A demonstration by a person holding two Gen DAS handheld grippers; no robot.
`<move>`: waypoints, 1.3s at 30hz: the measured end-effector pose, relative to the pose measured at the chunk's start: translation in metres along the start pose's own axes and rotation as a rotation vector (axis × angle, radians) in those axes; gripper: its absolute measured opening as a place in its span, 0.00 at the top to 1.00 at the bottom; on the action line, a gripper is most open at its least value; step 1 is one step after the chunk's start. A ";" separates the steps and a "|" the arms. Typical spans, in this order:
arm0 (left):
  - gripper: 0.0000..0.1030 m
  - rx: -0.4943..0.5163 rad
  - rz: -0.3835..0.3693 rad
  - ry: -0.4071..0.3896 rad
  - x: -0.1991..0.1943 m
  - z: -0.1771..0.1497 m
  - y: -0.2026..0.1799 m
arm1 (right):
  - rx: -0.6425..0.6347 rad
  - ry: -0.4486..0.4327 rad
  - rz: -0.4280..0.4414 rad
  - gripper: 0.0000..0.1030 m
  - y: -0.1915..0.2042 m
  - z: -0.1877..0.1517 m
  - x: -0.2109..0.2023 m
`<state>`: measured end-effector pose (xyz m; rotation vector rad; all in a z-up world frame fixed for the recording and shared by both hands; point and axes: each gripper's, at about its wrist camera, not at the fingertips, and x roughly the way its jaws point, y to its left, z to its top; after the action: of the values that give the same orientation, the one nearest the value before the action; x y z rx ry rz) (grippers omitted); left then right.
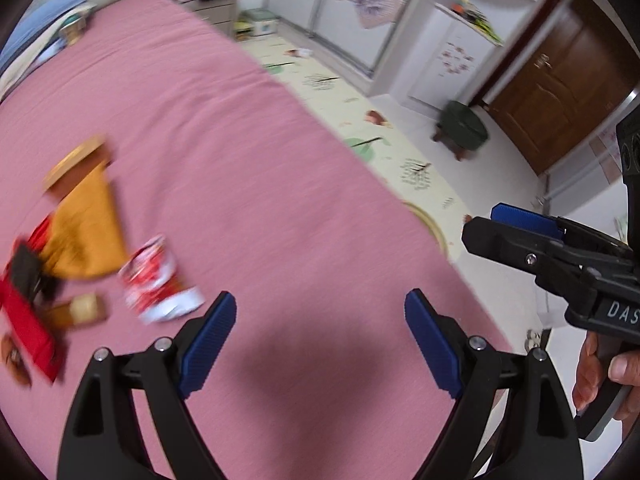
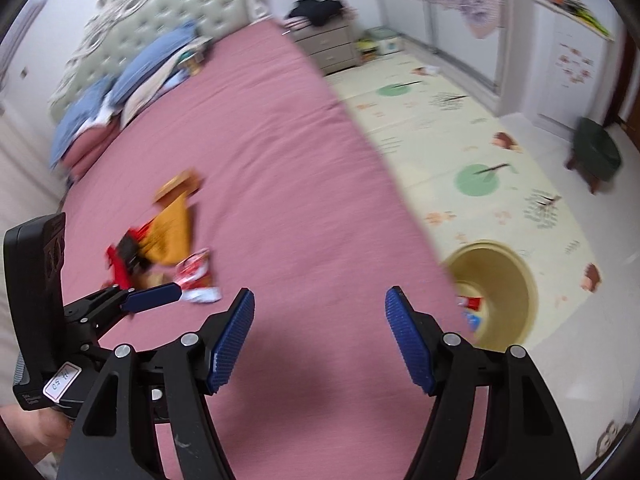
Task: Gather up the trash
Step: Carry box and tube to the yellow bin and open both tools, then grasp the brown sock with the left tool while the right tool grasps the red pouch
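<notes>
- Nearest to us, our left gripper hangs over the pink bed with its blue pads spread wide and nothing between them.
- Our right gripper is the same: pads wide apart, empty, over the bed's near edge. Each gripper also shows at the side of the other's view.
- Just beyond the left gripper, a little to its left, lies the trash pile. Closest is a crumpled red-and-white wrapper, then a mustard-yellow bag, a red packet with something dark on it, a small brown piece, and farthest a flat golden packet. Motion blur hides finer detail.
- Beside the bed on the floor mat stands the yellow bin, open at the top. Inside, near the bottom, we make out a red-and-white scrap and a blue-and-white bit below it; what they are we cannot tell.
- We judge the job begun but mostly undone: a couple of pieces sit in the bin, the bulk of the pile is on the bed, and neither gripper holds anything.
- Farther off are pillows at the headboard, a drawer unit, a green stool and a small scrap on the mat, possibly more trash.
</notes>
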<state>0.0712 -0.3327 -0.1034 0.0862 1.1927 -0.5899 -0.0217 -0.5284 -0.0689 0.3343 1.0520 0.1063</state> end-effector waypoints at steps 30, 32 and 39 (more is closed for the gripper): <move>0.17 -0.492 0.265 -0.065 -0.100 -0.143 0.305 | -0.387 0.232 0.224 0.35 0.310 -0.021 0.150; 0.17 -0.515 0.269 -0.061 -0.098 -0.144 0.320 | -0.398 0.245 0.223 0.35 0.320 -0.016 0.163; 0.17 -0.600 0.282 -0.048 -0.079 -0.140 0.371 | -0.429 0.289 0.217 0.35 0.338 -0.003 0.204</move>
<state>0.1093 0.0629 -0.1758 -0.2639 1.2406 0.0259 0.1016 -0.1589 -0.1316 0.0413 1.2416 0.5803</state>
